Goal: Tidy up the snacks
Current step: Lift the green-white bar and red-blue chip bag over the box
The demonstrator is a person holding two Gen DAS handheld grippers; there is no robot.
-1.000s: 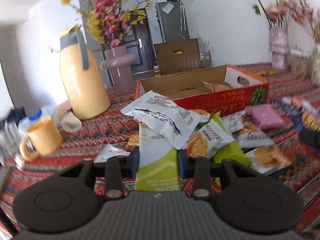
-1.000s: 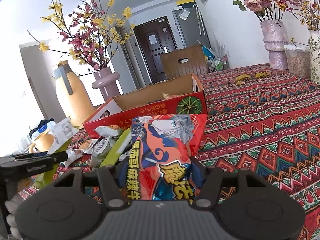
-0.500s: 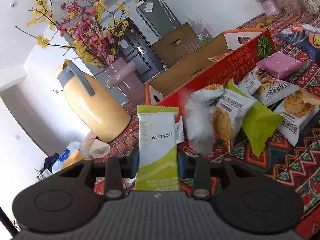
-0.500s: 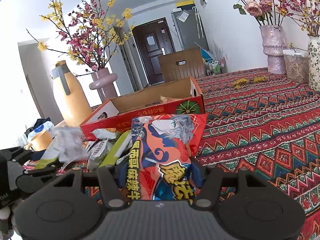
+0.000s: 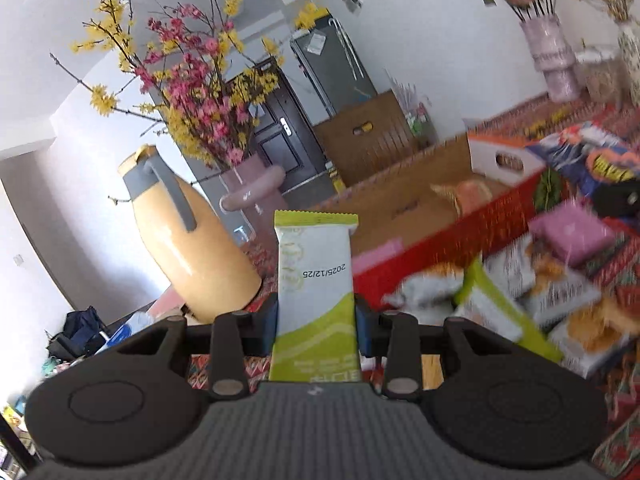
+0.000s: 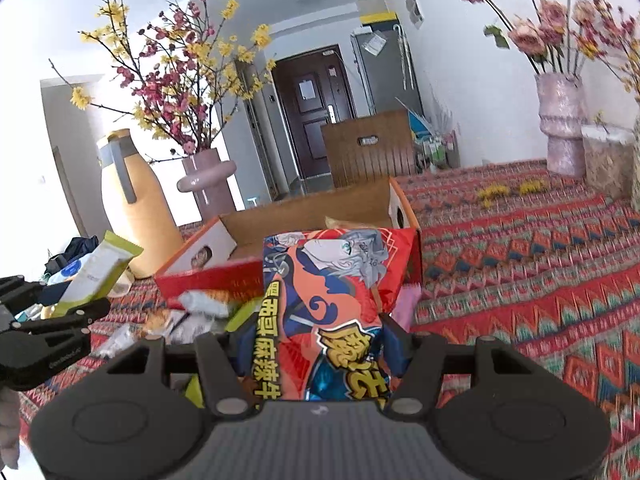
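Note:
My left gripper is shut on a green and white snack packet that stands upright between its fingers. My right gripper is shut on a red and blue snack bag with a cartoon figure. An open red cardboard box lies behind both, with one orange packet inside; the right wrist view shows the same box. A heap of loose snack packets lies on the patterned cloth in front of the box. In the right wrist view the left gripper with its green packet is at the far left.
A tall yellow jug and a pink vase with blossom branches stand left of the box. A brown chair back is behind it. More vases and a jar stand at the far right on the patterned tablecloth.
Both grippers have risen with their packets. The white packets that lay on the green packet have slid off onto the heap. The left wrist view tilted, then came back nearly level.

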